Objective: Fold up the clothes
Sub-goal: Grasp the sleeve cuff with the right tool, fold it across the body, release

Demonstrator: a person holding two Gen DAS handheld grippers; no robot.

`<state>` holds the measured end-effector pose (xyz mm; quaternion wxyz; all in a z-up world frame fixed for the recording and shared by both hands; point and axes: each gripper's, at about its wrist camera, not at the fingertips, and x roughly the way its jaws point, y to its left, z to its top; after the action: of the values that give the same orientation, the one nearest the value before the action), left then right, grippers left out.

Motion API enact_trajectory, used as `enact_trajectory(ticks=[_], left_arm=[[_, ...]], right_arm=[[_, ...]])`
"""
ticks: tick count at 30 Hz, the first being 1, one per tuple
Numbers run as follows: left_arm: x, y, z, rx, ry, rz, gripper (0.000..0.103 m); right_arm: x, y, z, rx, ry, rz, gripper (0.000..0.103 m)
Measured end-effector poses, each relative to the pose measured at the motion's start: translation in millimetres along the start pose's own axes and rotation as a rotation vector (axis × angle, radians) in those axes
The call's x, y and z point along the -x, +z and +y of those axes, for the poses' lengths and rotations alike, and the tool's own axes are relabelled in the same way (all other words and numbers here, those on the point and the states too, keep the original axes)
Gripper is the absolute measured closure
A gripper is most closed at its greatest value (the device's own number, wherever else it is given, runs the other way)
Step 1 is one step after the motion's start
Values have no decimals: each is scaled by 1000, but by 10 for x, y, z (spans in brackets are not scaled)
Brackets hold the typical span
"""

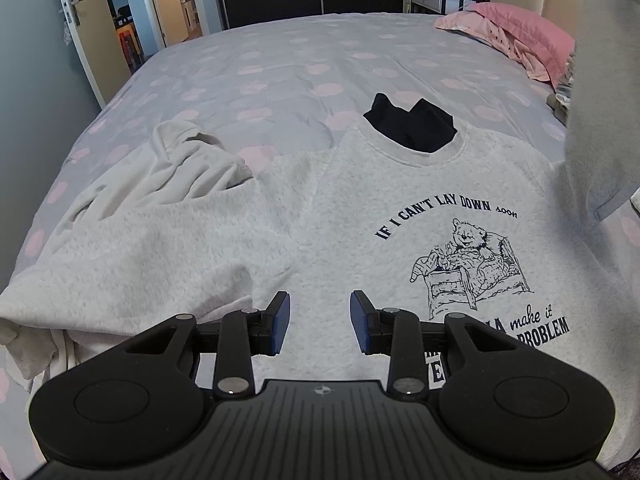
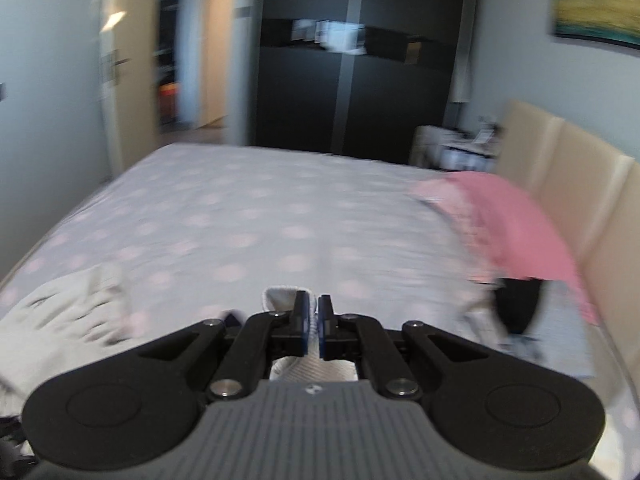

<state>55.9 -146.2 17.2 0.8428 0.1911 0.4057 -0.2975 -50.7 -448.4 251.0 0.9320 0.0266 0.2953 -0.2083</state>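
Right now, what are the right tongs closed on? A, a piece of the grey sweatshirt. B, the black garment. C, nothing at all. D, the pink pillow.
A: the right tongs are clamped on a fold of light grey sweatshirt fabric that sticks up between their pads, while the pink pillow lies farther off.

1 grey sweatshirt [image 1: 380, 208], 1 white garment [image 1: 188, 168] beside it, 1 black garment [image 1: 412, 124] at its collar. 1 bed [image 1: 280, 68], 1 pink pillow [image 1: 516, 32], 1 wardrobe [image 2: 356, 60], 1 door [image 1: 76, 12], 1 painting [image 2: 596, 4], 2 grippers [image 1: 319, 322] [image 2: 313, 328].
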Motion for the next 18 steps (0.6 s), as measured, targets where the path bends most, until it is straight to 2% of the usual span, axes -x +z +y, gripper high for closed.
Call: enact_trajectory(ticks=[6,10,14,17,18], left_arm=[[11,-1,40,2,1,-12,72],[-1,7,89,0,12,-19,72],[-37,25,175,20,23,-21,72],[-70,27,230,38,21,-18,72],[-80,22,231,36,21,-19,72]], right_arm=[[-450,-162,817,45,187,61,98],[-820,-338,1183,39,251,119,98],[-997,-552,1604,51,265,168,96],[-1093,-653,1643,50,291,198,87],[-1101,-681,1628,54,290,197,80]])
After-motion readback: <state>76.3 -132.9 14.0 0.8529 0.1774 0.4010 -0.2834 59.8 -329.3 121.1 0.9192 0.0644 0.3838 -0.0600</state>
